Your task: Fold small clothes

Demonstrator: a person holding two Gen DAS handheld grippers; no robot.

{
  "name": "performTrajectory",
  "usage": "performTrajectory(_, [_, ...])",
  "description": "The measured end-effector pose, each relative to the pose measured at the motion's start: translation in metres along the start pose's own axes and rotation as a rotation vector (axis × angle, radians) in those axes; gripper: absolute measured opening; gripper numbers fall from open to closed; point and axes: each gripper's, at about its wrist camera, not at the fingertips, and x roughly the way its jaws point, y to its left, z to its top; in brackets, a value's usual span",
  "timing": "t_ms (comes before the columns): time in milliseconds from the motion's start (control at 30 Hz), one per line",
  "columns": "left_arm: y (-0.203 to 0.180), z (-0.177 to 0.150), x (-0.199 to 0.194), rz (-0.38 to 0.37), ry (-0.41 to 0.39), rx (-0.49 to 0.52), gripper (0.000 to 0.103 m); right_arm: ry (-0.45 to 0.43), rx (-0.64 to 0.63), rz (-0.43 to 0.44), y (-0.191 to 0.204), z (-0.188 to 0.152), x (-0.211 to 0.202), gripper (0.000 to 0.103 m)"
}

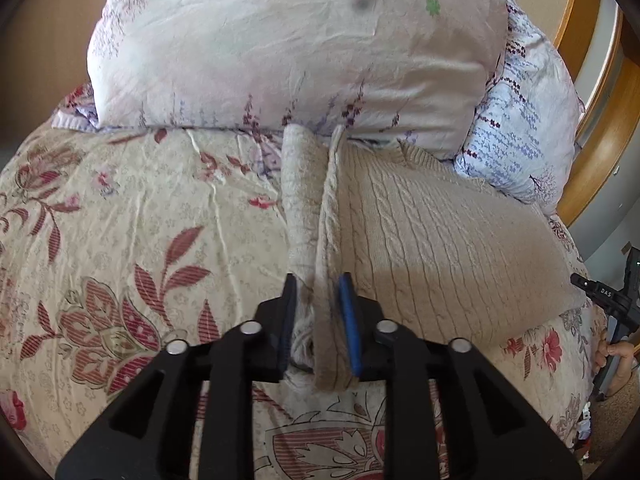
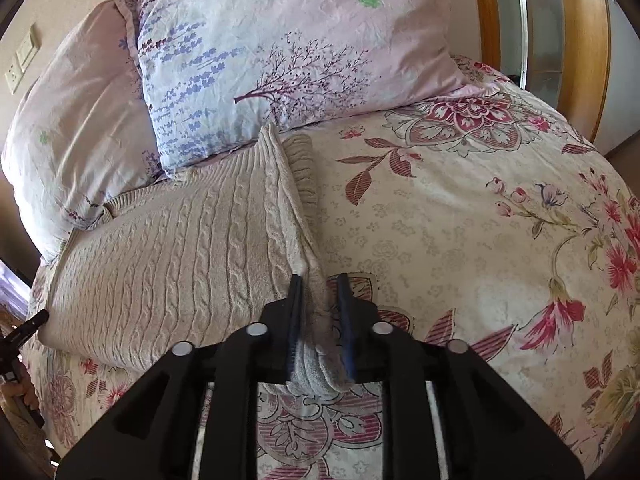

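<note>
A: Start at the left. What does the left gripper (image 1: 318,320) have?

B: Its jaws are drawn narrow around the left edge of a beige cable-knit sweater (image 1: 440,240). The pinched edge is bunched into 2 upright folds between the blue pads, and those folds run away from the camera in a line toward the pillows.

A: And the sweater's body?

B: It lies flat on the bed, on a floral bedspread (image 1: 120,220), spreading to the right of the left gripper. The knit cables run mostly parallel to the pinched edge, from the near side toward the pillows. Its far end touches the white pillow (image 1: 280,48), with a blue-patterned pillow (image 1: 520,136) beside that on the right.

A: Moving right, then?

B: At the far right edge of the left view, part of the other black tool (image 1: 600,292) shows, with fingers wrapped on its handle.

A: And the right gripper (image 2: 320,320)?

B: Jaws also closed narrow, holding the sweater's right edge (image 2: 312,320), gathered into a thick roll between the pads. From there the raised edge runs toward the pillows, ending at a ribbed cuff or hem; I cannot tell which. The body (image 2: 160,260) spreads leftward from it. A wooden frame (image 2: 584,40) stands beyond the bed at the right.
</note>
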Motion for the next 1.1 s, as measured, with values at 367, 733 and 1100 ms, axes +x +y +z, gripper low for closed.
performTrajectory(367, [-0.058, 0.021, 0.014, -0.015, -0.023, 0.149, 0.067, -0.009, -0.126, 0.089, 0.052, 0.014, 0.009, 0.043])
performTrajectory(733, [-0.037, 0.009, 0.038, -0.028, 0.054, 0.067, 0.066, 0.027, -0.107, 0.058, 0.043, -0.001, 0.021, 0.045])
performTrajectory(1100, [0.015, 0.045, 0.036, -0.125, 0.085, -0.208, 0.074, 0.025, -0.025, 0.193, 0.043, 0.008, 0.011, 0.079])
